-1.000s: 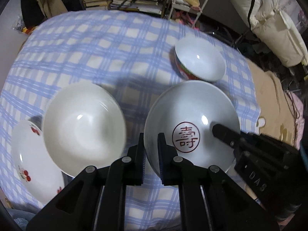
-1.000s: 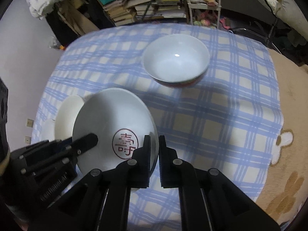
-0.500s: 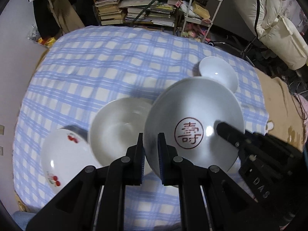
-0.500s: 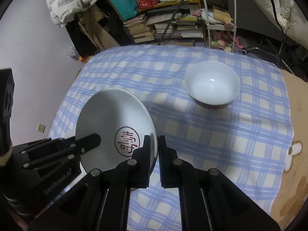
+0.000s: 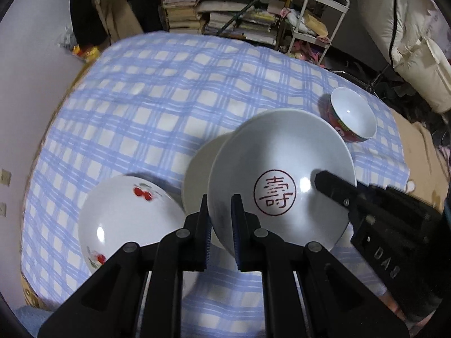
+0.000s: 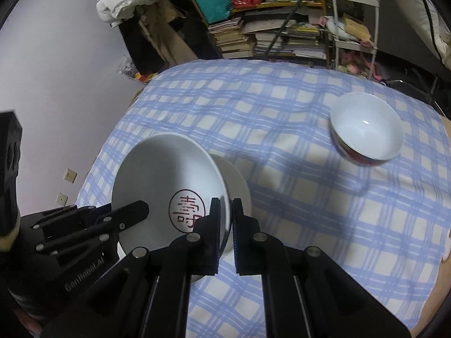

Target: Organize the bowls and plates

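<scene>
Your left gripper (image 5: 220, 225) and right gripper (image 6: 225, 225) both clamp the stamped plate's (image 5: 282, 169) rim (red seal inside), above a plain plate (image 5: 197, 169) near the table's (image 5: 169, 98) front edge; cherry plate (image 5: 126, 219) beside; bowl (image 5: 353, 115) at the right edge.

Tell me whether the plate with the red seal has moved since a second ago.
Yes. The red-seal plate, held by both grippers, was beside the plain white bowl; now it overlaps it, farther from the red-rimmed bowl.
</scene>
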{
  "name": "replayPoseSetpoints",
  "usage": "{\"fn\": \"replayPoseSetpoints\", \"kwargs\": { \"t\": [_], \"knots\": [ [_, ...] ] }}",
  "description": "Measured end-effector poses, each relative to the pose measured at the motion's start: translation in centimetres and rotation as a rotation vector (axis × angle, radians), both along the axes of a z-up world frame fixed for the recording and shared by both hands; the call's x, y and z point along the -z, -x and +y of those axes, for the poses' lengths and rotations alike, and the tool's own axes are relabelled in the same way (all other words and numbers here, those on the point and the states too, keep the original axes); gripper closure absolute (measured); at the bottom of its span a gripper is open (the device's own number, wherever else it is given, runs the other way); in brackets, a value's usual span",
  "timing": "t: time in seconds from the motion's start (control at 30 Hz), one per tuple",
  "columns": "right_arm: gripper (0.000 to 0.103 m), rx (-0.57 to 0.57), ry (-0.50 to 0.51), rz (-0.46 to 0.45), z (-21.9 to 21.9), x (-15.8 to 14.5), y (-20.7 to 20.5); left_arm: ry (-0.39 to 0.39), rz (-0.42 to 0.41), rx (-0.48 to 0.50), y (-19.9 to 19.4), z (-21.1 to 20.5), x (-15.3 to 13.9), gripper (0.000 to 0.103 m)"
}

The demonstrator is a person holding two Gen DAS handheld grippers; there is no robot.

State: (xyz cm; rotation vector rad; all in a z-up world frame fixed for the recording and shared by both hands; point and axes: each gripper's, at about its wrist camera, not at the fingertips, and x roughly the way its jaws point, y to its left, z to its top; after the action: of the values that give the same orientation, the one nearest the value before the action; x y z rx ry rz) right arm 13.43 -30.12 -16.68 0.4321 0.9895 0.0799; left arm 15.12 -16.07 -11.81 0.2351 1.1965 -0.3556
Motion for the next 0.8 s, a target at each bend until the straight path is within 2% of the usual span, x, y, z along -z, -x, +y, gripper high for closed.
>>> {"fn": "replayPoseSetpoints", "kwargs": {
  "t": [0.23,0.33,0.43,0.8],
  "knots": [
    [0.094,-0.050,0.031,0.047,1.7,1.8,-1.0,0.062,0.057,-0.060,-0.8,2.1,2.4,0.091],
    [0.094,-0.063,0.065,0.051,2.0,2.5,-1.4,0.072,0.066,-0.055,-1.0,2.1,3.2,0.091],
    [0.094,-0.056,0.058,0.045,1.5,3.0,-1.8,0.092,0.068,-0.054,-1.5,1.9,3.5,0.091],
    [0.094,-0.057,0.072,0.058,1.4,4.2,-2.5,0.062,0.086,-0.046,-1.9,1.4,5.2,0.091]
  ]
}}
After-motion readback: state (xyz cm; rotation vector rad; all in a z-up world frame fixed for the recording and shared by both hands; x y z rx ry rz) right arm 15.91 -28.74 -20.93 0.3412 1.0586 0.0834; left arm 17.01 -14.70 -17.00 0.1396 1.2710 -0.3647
